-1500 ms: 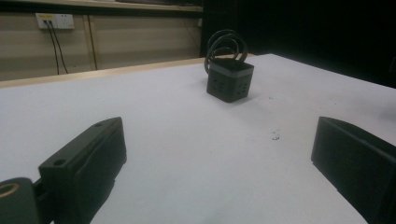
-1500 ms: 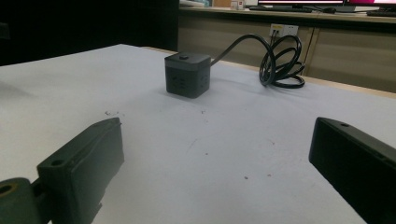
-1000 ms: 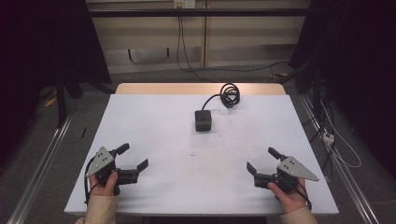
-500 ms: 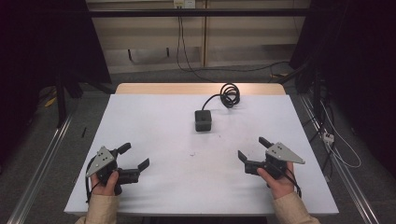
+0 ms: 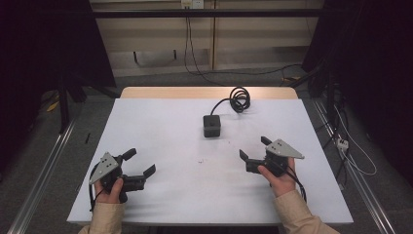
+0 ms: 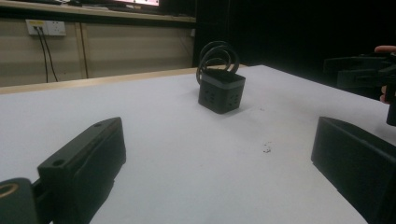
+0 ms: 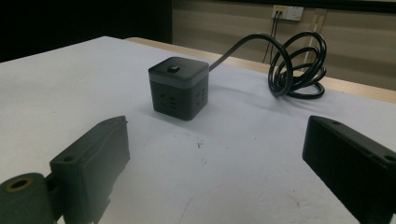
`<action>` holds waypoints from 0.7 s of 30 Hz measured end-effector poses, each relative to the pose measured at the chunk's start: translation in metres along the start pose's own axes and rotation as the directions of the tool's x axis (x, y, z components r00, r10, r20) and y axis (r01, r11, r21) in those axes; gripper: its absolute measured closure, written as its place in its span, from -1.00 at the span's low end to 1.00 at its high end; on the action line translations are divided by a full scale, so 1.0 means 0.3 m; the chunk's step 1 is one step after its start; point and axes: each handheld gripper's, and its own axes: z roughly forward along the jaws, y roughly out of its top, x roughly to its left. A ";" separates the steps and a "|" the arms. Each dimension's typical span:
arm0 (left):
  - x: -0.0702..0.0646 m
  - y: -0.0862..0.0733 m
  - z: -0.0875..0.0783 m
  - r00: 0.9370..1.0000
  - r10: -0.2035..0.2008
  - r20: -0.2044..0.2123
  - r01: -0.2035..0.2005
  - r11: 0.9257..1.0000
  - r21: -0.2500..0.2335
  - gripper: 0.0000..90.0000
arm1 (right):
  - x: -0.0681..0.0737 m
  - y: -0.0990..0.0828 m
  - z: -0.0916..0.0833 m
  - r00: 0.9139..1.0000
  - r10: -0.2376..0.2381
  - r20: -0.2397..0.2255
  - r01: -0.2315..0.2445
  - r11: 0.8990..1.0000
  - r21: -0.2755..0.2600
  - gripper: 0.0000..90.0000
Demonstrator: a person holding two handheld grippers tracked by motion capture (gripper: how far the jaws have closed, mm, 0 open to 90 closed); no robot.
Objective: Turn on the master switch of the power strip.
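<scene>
A black power cube [image 5: 211,126] stands on the white table [image 5: 165,122], and its black cable [image 5: 239,99] lies coiled behind it near the far edge. My right gripper [image 5: 253,147] is open, a short way to the right of and nearer than the cube, jaws aimed at it. In the right gripper view the cube [image 7: 178,87] and the coiled cable [image 7: 296,65] lie ahead of the empty gripper [image 7: 215,163]. My left gripper [image 5: 140,162] rests open at the front left, empty. In the left gripper view the cube [image 6: 221,91] stands far ahead of that gripper [image 6: 219,172].
The table's wooden far edge [image 5: 204,92] borders a wall with sockets [image 5: 191,4] and hanging cables. Metal rails [image 5: 44,165] run along the floor on both sides. A power strip [image 5: 342,143] lies on the floor at the right. Small dark specks [image 5: 199,161] mark the table's middle.
My right gripper has moved left and forward, from the front right corner toward the cube. The left gripper and the cube have stayed put.
</scene>
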 end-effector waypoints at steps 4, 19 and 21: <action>0.001 0.000 0.003 1.000 0.001 0.003 -0.001 1.000 0.001 -0.94 | 0.005 0.016 0.023 1.000 -0.004 0.002 0.004 1.000 -0.002 -0.85; 0.001 0.000 0.010 1.000 -0.006 0.010 0.006 1.000 -0.004 -0.94 | 0.004 0.057 0.091 1.000 0.009 0.007 -0.009 1.000 0.003 -0.79; 0.001 -0.001 0.010 1.000 -0.006 0.008 0.006 1.000 -0.002 -0.94 | 0.006 0.060 0.095 1.000 0.007 0.007 -0.007 1.000 0.003 -0.79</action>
